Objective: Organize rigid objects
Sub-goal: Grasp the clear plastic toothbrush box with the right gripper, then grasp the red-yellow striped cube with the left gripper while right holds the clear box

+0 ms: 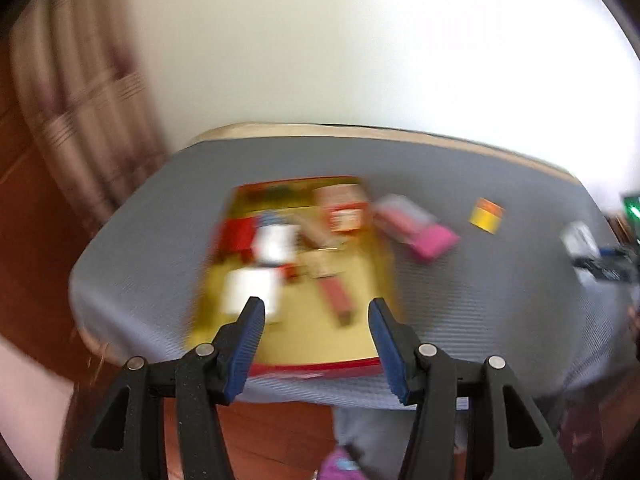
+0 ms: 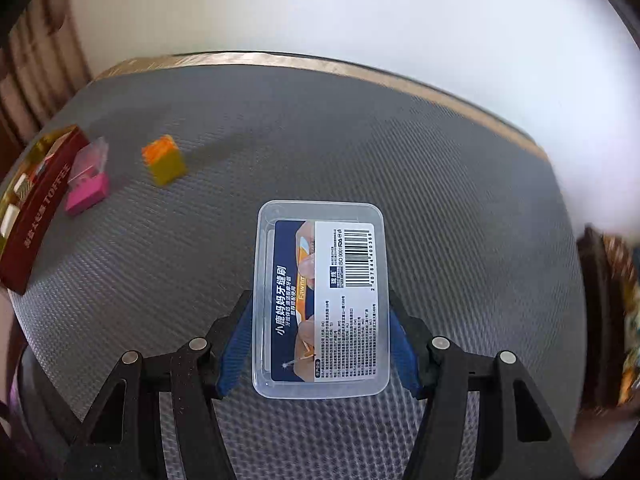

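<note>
A red box with a gold inside (image 1: 320, 344) lies on the grey table mat (image 1: 480, 288) and holds several small packets; the left wrist view is blurred. My left gripper (image 1: 316, 312) is open and empty above the box's near part. A pink case (image 1: 424, 236) and a yellow-orange block (image 1: 486, 216) lie right of the box. In the right wrist view my right gripper (image 2: 320, 300) is shut on a clear plastic box with a dark blue label (image 2: 322, 296), held over the mat (image 2: 460, 200). The red box (image 2: 36, 216), pink case (image 2: 86, 192) and yellow-orange block (image 2: 166, 160) lie at the left.
The mat covers a round-cornered table with a tan rim (image 2: 360, 70). A curtain (image 1: 72, 100) hangs at the left, a pale wall stands behind. My right gripper with its clear box shows at the right edge of the left wrist view (image 1: 592, 252). Dark patterned items (image 2: 612, 320) stand at the right.
</note>
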`<act>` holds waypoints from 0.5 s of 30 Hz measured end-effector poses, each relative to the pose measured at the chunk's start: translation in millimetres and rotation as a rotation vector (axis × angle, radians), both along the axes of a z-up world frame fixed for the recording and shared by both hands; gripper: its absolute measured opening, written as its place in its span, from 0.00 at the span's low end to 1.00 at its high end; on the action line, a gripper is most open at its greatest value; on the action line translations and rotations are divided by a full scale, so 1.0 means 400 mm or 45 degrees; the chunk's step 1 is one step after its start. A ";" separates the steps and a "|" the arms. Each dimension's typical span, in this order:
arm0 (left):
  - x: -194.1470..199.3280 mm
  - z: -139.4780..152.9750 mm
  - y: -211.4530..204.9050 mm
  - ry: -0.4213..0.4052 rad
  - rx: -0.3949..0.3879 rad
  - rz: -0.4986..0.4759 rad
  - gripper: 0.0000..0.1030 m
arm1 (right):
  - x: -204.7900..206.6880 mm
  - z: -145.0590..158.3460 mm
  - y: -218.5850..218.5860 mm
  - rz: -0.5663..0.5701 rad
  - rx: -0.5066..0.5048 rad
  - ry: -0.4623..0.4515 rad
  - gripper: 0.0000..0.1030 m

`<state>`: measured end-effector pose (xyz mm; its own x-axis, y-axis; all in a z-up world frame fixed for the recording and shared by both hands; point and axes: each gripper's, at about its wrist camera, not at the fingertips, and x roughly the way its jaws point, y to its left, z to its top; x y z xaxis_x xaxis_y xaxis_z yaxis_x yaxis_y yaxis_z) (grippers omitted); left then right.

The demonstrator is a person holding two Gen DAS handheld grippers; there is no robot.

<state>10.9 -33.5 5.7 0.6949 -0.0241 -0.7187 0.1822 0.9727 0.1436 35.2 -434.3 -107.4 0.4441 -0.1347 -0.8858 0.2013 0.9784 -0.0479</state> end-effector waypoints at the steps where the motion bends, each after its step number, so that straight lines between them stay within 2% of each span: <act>1: 0.010 0.000 -0.049 0.019 0.018 -0.072 0.54 | -0.007 -0.008 -0.006 -0.016 -0.002 -0.011 0.57; 5: 0.068 -0.006 -0.195 0.072 0.041 -0.263 0.54 | -0.025 -0.040 -0.032 -0.059 0.041 -0.071 0.57; 10: 0.175 -0.025 -0.343 0.112 0.064 -0.463 0.54 | -0.055 -0.047 -0.021 -0.049 0.001 -0.167 0.57; 15: 0.306 -0.092 -0.470 0.189 0.102 -0.583 0.54 | -0.087 -0.063 -0.061 -0.074 0.090 -0.215 0.57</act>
<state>133.5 -221.3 -31.1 0.5156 -0.2440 -0.8213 0.6130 0.7748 0.1546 0.5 -458.8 -132.7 0.5807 -0.1050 -0.8073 0.2572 0.9645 0.0595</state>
